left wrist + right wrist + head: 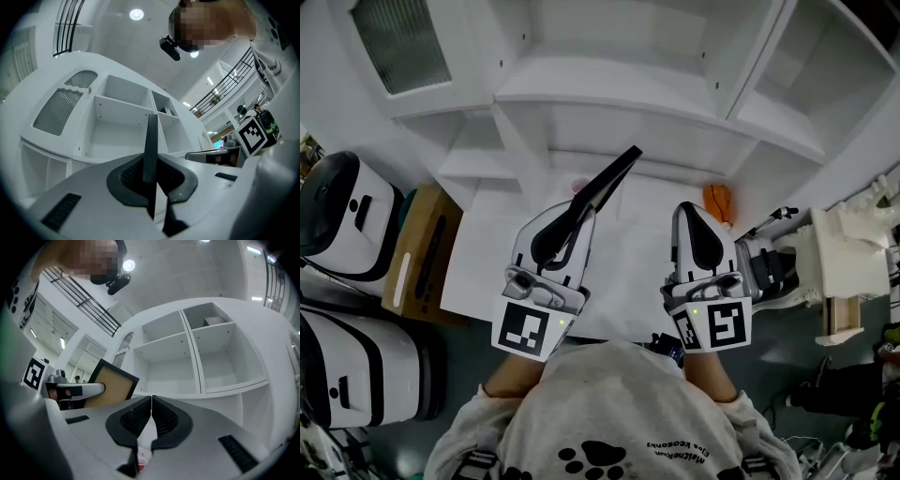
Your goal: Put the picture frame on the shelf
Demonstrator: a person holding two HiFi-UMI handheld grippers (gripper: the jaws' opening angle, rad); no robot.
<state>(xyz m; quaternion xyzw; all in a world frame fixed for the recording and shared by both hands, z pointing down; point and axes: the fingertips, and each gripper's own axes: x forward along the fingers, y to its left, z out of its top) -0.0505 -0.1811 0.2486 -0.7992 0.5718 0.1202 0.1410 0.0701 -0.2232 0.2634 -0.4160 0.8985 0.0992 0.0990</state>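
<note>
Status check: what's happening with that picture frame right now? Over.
Left gripper shut on picture frame, held edge-on. Right gripper shut, empty. Frame not yet on shelf. Nothing seen in the way.

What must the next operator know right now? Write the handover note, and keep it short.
Left gripper: shut on the picture frame, gripping one edge and holding it up in front of the shelf.
Right gripper: shut, empty, alongside the left.
Done: the frame is in hand and facing the shelf.
Left: stand the frame in a compartment, then release it.
</note>
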